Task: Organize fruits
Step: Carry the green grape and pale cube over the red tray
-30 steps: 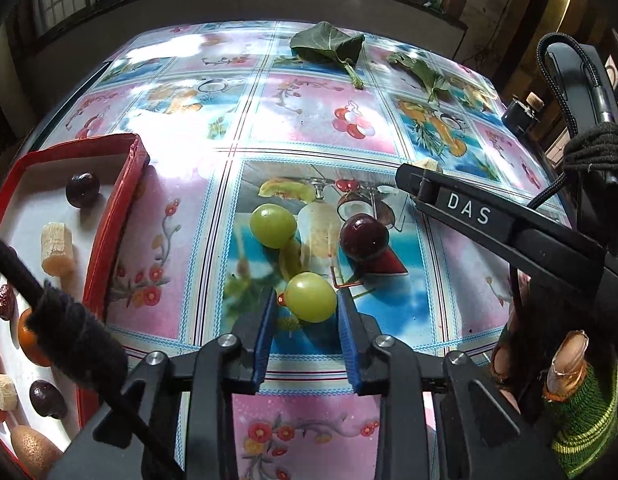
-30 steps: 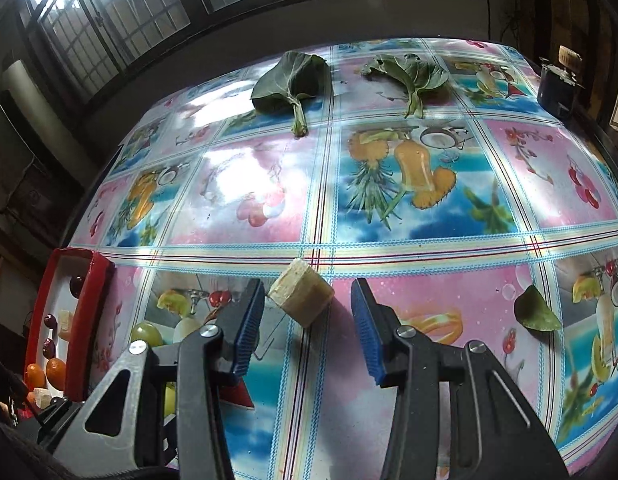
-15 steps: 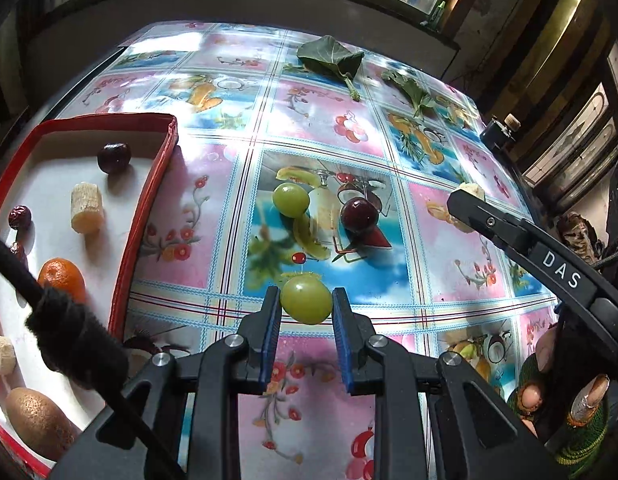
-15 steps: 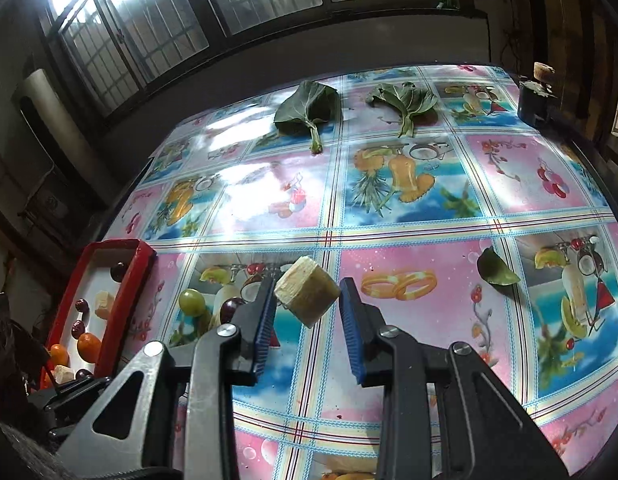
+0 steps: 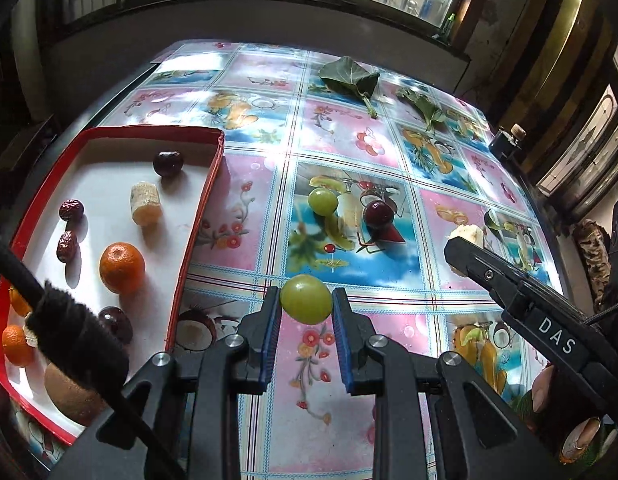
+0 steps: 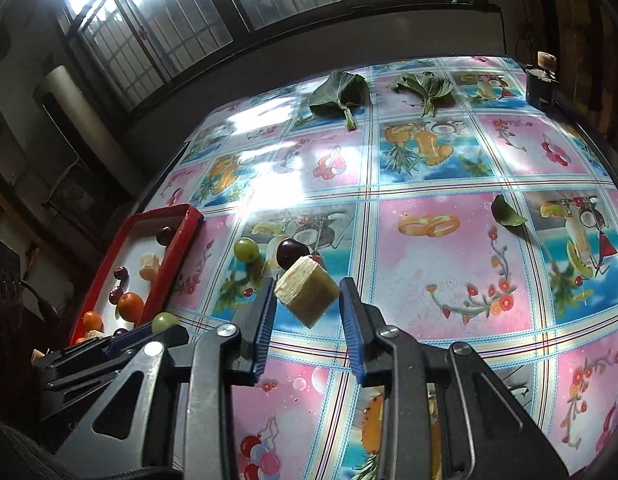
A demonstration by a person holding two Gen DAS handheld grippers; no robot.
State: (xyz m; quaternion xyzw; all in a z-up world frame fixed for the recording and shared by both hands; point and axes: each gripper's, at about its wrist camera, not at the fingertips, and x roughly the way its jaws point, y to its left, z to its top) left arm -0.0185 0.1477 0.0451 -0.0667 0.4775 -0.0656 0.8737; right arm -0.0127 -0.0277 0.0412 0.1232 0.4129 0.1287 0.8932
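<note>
My left gripper [image 5: 305,309] is shut on a green grape [image 5: 306,298] and holds it above the table, right of the red tray [image 5: 197,216]. My right gripper [image 6: 307,305] is shut on a pale yellow fruit chunk [image 6: 307,296], lifted above the table. A second green grape [image 5: 322,201] and a dark plum [image 5: 377,215] lie on the tablecloth ahead. The tray holds a tangerine [image 5: 121,267], a fruit chunk [image 5: 145,203], a dark plum [image 5: 168,163], red dates [image 5: 71,210] and more fruit. The tray also shows in the right wrist view [image 6: 171,258].
Two green leaves [image 5: 351,78] [image 5: 423,106] lie at the table's far side, and a small leaf [image 6: 507,212] lies to the right. A dark jar [image 6: 541,84] stands at the far right corner. A wall with windows lies beyond the table.
Both grippers have lifted higher and drawn back with their fruit. The left gripper has shifted toward the tray, so more of the tray shows.
</note>
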